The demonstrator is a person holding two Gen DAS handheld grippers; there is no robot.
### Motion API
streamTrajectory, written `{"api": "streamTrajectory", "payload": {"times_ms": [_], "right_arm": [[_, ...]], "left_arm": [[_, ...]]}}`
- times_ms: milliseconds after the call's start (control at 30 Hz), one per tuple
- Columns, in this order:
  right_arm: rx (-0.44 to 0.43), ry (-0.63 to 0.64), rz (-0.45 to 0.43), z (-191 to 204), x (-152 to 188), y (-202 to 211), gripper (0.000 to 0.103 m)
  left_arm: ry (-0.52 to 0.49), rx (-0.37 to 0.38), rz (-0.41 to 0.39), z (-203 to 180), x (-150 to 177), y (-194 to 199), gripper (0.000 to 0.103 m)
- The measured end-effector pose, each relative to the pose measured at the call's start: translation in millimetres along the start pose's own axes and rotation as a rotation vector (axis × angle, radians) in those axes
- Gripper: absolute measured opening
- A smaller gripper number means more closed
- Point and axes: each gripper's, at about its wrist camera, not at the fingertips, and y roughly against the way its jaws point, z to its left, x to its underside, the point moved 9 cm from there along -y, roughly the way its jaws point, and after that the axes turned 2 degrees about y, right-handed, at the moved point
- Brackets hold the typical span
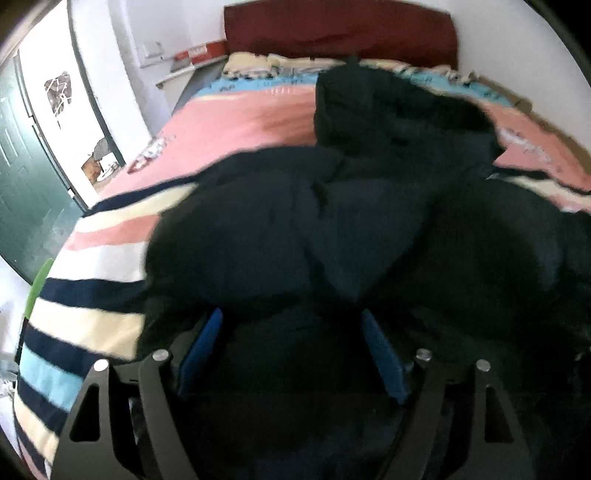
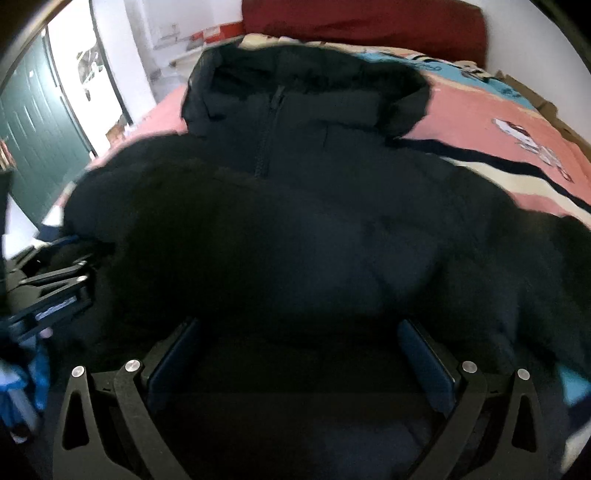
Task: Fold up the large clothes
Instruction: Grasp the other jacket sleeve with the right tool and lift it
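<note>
A large dark navy hooded puffer jacket [image 1: 295, 229] lies spread on the bed, hood toward the headboard; it also fills the right wrist view [image 2: 314, 229], zipper up the middle. My left gripper [image 1: 291, 321] is open, its blue pads [image 1: 384, 362] standing apart over the jacket's near edge, with dark fabric lying between them. My right gripper [image 2: 299, 328] is open too, pads [image 2: 424, 362] wide apart over the jacket's near hem. The left gripper also shows at the left edge of the right wrist view [image 2: 55, 288], beside the jacket's left side.
The bed has a pink, cream, navy and blue striped cover [image 1: 229, 122], also seen at the right [image 2: 491, 122]. A dark red headboard [image 1: 340, 33] stands at the far end. A green door [image 1: 22, 166] and white wall lie to the left.
</note>
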Motion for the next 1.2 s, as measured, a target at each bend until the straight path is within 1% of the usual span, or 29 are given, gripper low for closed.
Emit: {"api": "streamTrajectory", "payload": {"times_ms": [100, 167, 233, 333, 367, 467, 500, 533, 600, 633, 700, 833, 900, 967, 1000, 1067, 1133, 1167, 1200], "right_arm": [[0.013, -0.065, -0.073, -25, 14, 52, 0.103], [0.016, -0.129, -0.094, -50, 29, 81, 0.103], [0.053, -0.209, -0.114, -87, 50, 109, 0.103], [0.104, -0.341, -0.128, -144, 84, 140, 0.103], [0.113, -0.378, -0.133, -159, 94, 148, 0.103], [0.168, -0.536, -0.170, -225, 127, 178, 0.102], [0.177, -0.582, -0.185, -247, 134, 186, 0.102], [0.181, -0.616, -0.193, -261, 139, 190, 0.101], [0.187, -0.705, -0.220, -300, 152, 199, 0.098], [0.179, -0.731, -0.227, -313, 154, 199, 0.098], [0.139, -0.797, -0.240, -332, 162, 193, 0.095], [0.062, -0.886, -0.244, -355, 172, 171, 0.093], [0.044, -0.906, -0.251, -360, 174, 162, 0.092], [0.038, -0.908, -0.263, -358, 174, 162, 0.092], [0.035, -0.917, -0.272, -364, 172, 162, 0.091], [0.029, -0.945, -0.292, -374, 172, 161, 0.087], [0.022, -1.000, -0.325, -391, 173, 165, 0.081], [0.020, -1.024, -0.340, -397, 173, 165, 0.080], [0.022, -1.044, -0.353, -403, 172, 166, 0.075]], "left_arm": [[0.018, 0.001, -0.026, 3, 7, 38, 0.076], [0.041, 0.016, -0.035, 4, 11, 59, 0.076], [0.053, 0.005, -0.053, 5, 19, 80, 0.076], [0.056, -0.009, -0.076, 7, 28, 100, 0.076], [0.057, -0.016, -0.081, 8, 30, 105, 0.076], [0.082, -0.030, -0.095, 14, 34, 118, 0.076], [0.094, -0.032, -0.098, 16, 35, 120, 0.076], [0.108, -0.044, -0.105, 19, 35, 125, 0.076], [0.121, -0.051, -0.119, 21, 36, 129, 0.076], [0.124, -0.059, -0.125, 20, 37, 130, 0.076], [0.123, -0.066, -0.129, 18, 38, 129, 0.076], [0.112, -0.064, -0.134, 14, 40, 126, 0.076], [0.109, -0.066, -0.132, 14, 41, 122, 0.076], [0.111, -0.066, -0.127, 13, 40, 118, 0.076], [0.115, -0.065, -0.124, 13, 41, 117, 0.076], [0.129, -0.055, -0.115, 12, 42, 113, 0.076], [0.126, -0.058, -0.116, 12, 43, 113, 0.076], [0.122, -0.061, -0.118, 12, 43, 113, 0.076], [0.119, -0.061, -0.119, 11, 43, 114, 0.076]]}}
